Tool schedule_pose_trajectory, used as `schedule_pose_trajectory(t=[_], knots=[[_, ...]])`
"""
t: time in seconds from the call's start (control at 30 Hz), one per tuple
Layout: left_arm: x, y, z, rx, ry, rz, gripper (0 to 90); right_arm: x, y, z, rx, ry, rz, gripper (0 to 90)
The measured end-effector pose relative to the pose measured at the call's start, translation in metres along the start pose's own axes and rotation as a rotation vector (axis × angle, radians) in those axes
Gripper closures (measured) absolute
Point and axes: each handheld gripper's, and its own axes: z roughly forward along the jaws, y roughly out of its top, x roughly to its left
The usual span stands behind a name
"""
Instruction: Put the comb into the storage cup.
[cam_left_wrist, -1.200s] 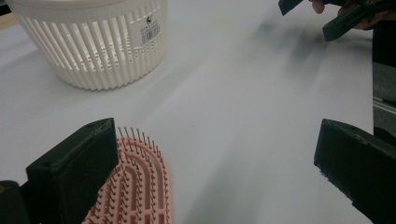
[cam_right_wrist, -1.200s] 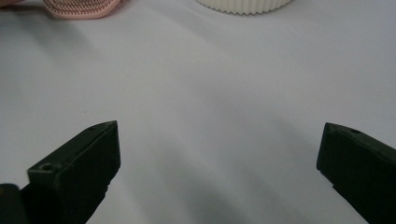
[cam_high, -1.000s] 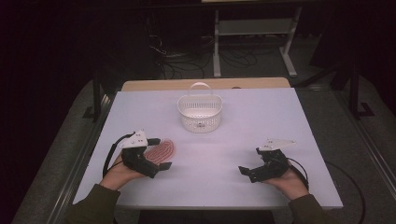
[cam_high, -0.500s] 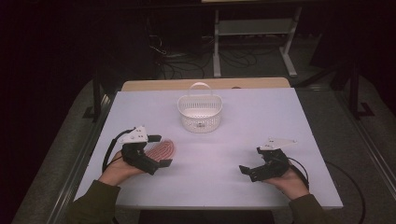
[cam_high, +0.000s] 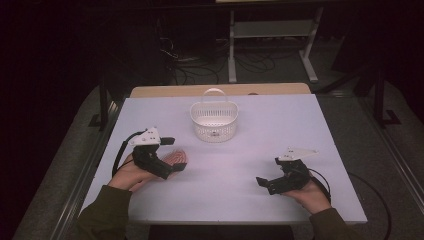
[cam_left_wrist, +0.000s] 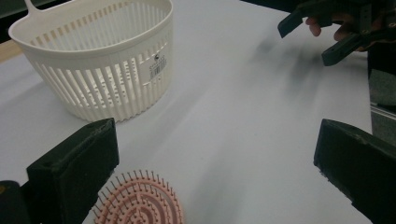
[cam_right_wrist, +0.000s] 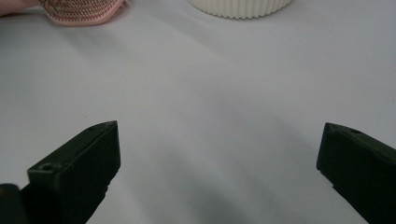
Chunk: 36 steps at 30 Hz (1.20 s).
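**K:** Brush (cam_left_wrist: 140, 200) status? Pink round hairbrush, lying bristles-up on the white table (cam_high: 250, 150), near-left area, well short of the basket (cam_high: 214, 120).

**M:** Left gripper (cam_high: 172, 167) is right over it, jaws spread wide. In the left gripper view the brush sits low between the jaws, closer to the left one. Nothing pinched. Right gripper (cam_high: 265, 184) rests on the table well apart from it, jaws also spread, holding nothing.

**K:** Handling?

**M:** My read: light, hard plastic body, so stiff at the rim. Bristles are thin pins that flex, so a poor surface to clamp. Smooth plastic could slip if pinched at a shallow angle.

**K:** Where to grab?

**M:** Across the rim of the round head, jaws on opposite edges, below the bristle line. A handle would be better, but I can't tell if it has one: the hand and gripper cover that side in the high view.

**K:** Risk?

**M:** Low. It's flat on the table, so the jaws need to get down beside the edge.
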Motion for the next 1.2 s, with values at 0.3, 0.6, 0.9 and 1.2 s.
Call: schedule_pose_trajectory(t=[0.3, 0.6, 0.9, 1.2], knots=[[0.009, 0.001, -0.009, 0.004, 0.044, -0.012, 0.0, 0.001, 0.0, 0.0, -0.001, -0.001, -0.002, 0.0], [0.016, -0.002, -0.016, 0.007, 0.062, -0.01, 0.0, 0.001, 0.0, 0.0, 0.0, -0.002, -0.002, 0.0], [0.022, -0.006, -0.023, 0.018, 0.089, -0.017, 0.0, 0.001, 0.0, 0.0, -0.002, -0.002, 0.001, 0.0], [0.028, -0.012, -0.036, 0.015, 0.118, -0.029, 0.0, 0.001, 0.0, -0.001, -0.002, -0.002, 0.001, 0.0]])
